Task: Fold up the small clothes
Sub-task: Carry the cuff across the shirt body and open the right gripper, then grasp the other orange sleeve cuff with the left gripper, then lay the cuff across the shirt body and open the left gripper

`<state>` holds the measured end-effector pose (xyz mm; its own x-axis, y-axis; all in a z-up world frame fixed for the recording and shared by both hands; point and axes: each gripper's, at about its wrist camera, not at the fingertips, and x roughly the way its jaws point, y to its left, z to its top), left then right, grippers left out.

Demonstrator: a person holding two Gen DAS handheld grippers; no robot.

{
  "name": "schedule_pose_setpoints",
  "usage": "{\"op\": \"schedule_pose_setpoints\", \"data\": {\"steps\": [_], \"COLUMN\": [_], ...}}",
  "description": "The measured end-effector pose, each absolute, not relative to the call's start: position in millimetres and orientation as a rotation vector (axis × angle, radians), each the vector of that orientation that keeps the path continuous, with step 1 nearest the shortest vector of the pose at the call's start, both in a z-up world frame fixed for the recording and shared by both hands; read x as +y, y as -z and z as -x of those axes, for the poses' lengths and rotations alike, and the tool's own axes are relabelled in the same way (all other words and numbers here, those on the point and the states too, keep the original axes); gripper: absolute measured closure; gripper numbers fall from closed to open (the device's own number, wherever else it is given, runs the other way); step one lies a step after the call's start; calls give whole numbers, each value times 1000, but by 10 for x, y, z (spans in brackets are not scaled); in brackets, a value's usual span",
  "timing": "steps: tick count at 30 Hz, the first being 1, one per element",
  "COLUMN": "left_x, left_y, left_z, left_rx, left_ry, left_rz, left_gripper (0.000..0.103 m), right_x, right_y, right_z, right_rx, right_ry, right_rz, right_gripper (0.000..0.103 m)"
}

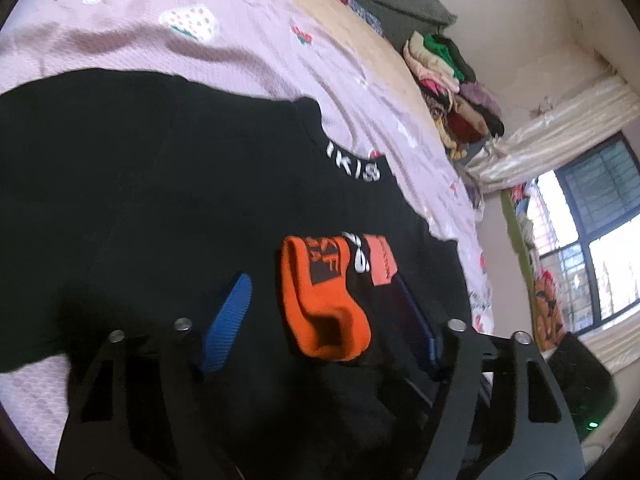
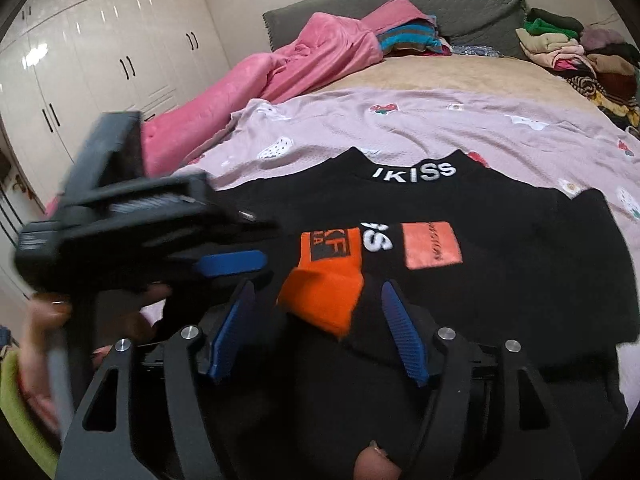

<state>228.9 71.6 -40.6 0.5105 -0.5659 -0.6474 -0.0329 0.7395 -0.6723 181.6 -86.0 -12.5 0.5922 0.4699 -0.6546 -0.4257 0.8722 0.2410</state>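
A black sweatshirt [image 2: 500, 280] with white "IKISS" lettering and an orange patch lies flat on the lilac sheet; it also shows in the left wrist view [image 1: 140, 200]. Its orange cuff [image 2: 324, 292] is folded onto the chest, also seen in the left wrist view [image 1: 320, 304]. My left gripper [image 1: 320, 296] is open, its blue fingers either side of the cuff. My right gripper [image 2: 320, 300] is open just before the cuff. The left gripper's body [image 2: 132, 224] shows at the left of the right wrist view.
A lilac printed sheet [image 2: 440, 128] covers the bed. A pink blanket [image 2: 304, 64] lies at the back left, piles of clothes [image 2: 580, 52] at the back right. White wardrobes [image 2: 80, 52] stand left. A window [image 1: 592, 240] is at the right.
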Motion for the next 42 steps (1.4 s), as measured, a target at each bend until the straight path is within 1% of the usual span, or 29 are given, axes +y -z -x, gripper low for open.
{"op": "schedule_pose_setpoints", "data": {"steps": [2,4,5,6,8,9,13,17,19,22,26,30,37,40,42], "left_x": [604,497,441,390,264,232,245,332,416,543,710,747,781,713,680], "left_y": [447,497,510,522,512,486,154,-308,-427,-378,-94,-59,-161,-91,77], "left_z": [-2322,-2371,-2381,-2391,-2405,-2396,-2249,-1998,-1921,-1887,-1946,-1956,-1866,-1900,-1950], "left_rx": [1018,1036,1041,1043,1034,1025,901,752,719,758,866,871,823,855,922], "left_ry": [355,359,358,352,349,350,367,371,348,292,234,166,55,54,63], "left_rz": [653,633,617,595,528,507,455,421,413,405,437,389,306,275,274], "left_gripper": [48,50,57,73,93,94,96,96,96,96,95,91,90,90,89], "right_x": [-985,-1124,-1198,-1307,-1473,-1586,-1904,-2121,-2152,-2142,-2022,-1877,-1716,-1672,-1673], "right_y": [75,34,21,10,0,-7,-50,-86,-106,-78,-31,50,224,335,418], "right_z": [-1736,-1668,-1646,-1623,-1614,-1611,-1612,-1630,-1660,-1709,-1802,-1946,-2164,-2236,-2262], "right_rx": [770,756,749,744,744,744,721,701,691,698,708,734,802,845,874], "right_ry": [-507,-472,-449,-415,-379,-351,-257,-202,-176,-154,-136,-136,-145,-141,-130], "right_rz": [-76,-82,-81,-84,-111,-126,-144,-172,-164,-142,-81,-28,18,34,40], "right_gripper": [38,38,38,38,38,38,38,38,38,38,38,38,38,38,38]}}
